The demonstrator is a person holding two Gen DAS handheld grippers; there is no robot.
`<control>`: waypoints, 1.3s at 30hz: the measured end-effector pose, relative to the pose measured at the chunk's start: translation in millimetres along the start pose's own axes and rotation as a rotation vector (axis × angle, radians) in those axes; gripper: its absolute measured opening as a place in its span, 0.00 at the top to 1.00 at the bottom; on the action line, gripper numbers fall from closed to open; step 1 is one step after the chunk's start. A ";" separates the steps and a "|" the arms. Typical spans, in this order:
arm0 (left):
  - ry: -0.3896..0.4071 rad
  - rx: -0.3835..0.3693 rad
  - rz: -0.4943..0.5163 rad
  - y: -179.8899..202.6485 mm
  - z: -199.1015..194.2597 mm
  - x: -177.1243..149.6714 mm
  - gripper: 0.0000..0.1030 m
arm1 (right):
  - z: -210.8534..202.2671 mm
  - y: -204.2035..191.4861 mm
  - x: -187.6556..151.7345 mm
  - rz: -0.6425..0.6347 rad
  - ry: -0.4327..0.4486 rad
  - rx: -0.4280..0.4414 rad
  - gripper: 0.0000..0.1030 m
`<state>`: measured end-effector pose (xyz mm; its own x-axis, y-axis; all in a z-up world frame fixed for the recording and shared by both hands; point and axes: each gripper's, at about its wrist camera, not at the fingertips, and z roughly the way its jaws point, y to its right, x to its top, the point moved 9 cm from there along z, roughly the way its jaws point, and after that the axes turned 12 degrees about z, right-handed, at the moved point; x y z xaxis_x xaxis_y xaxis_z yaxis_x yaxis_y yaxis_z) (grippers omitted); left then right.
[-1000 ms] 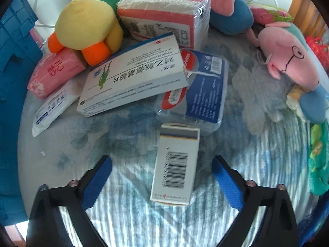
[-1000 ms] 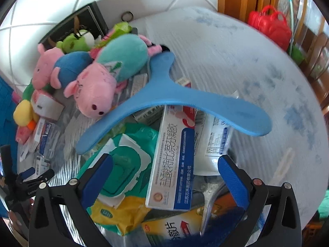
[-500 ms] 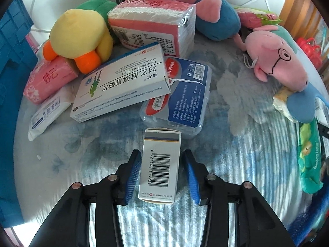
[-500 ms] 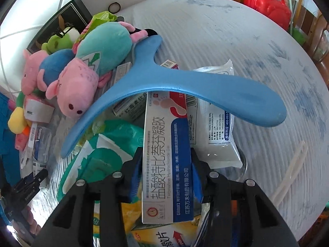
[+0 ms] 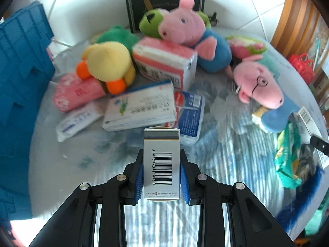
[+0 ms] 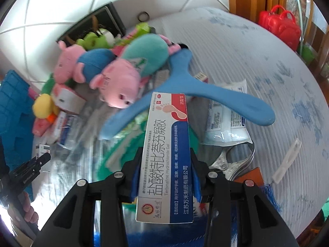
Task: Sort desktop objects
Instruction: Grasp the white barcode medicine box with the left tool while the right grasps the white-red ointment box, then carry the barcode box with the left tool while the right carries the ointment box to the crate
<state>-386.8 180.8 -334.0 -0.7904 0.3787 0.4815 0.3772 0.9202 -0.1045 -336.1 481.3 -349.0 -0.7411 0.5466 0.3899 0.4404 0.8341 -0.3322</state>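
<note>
Barcoded box [image 5: 161, 160] clamped in left hand-held gripper [image 5: 161, 174]

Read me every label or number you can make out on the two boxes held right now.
"6 927762 519721": barcode on the small white cardboard box held in the left tool.
"盐酸特比萘芬凝胶", "Terbinafine Hydrochloride Gel", "15克/支", "江苏万禾制药有限公司": long white, red and blue carton held in the right tool.
Company line under the barcode and the carton's small print: too small to read.
</note>
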 end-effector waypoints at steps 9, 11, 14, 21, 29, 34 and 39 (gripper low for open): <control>0.093 0.051 -0.041 -20.9 -29.6 11.3 0.72 | -39.8 -53.6 -5.0 -0.094 0.071 0.062 0.62; 0.111 0.065 -0.053 -27.1 -42.2 11.5 0.72 | -47.1 -64.7 -6.7 -0.120 0.082 0.070 0.62; 0.133 0.092 -0.070 -38.5 -60.7 9.2 0.71 | -58.2 -81.5 -9.2 -0.162 0.098 0.083 0.62; 0.179 0.151 -0.104 -55.7 -100.2 1.7 0.72 | -81.8 -114.1 -6.7 -0.240 0.143 0.111 0.62; 0.238 0.227 -0.158 -74.3 -141.7 -3.7 0.71 | -107.4 -177.4 -18.4 -0.386 0.177 0.204 0.62; 0.272 0.283 -0.199 -98.1 -173.9 -13.3 0.71 | -123.8 -220.2 -30.0 -0.469 0.197 0.259 0.62; 0.293 0.322 -0.228 -122.7 -199.2 -26.4 0.71 | -138.4 -264.5 -48.6 -0.548 0.211 0.305 0.62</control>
<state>-316.0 38.1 -160.6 -0.6487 0.1629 0.7434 0.0055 0.9778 -0.2096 -346.4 244.4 -161.3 -0.6884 0.0776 0.7212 -0.1588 0.9540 -0.2542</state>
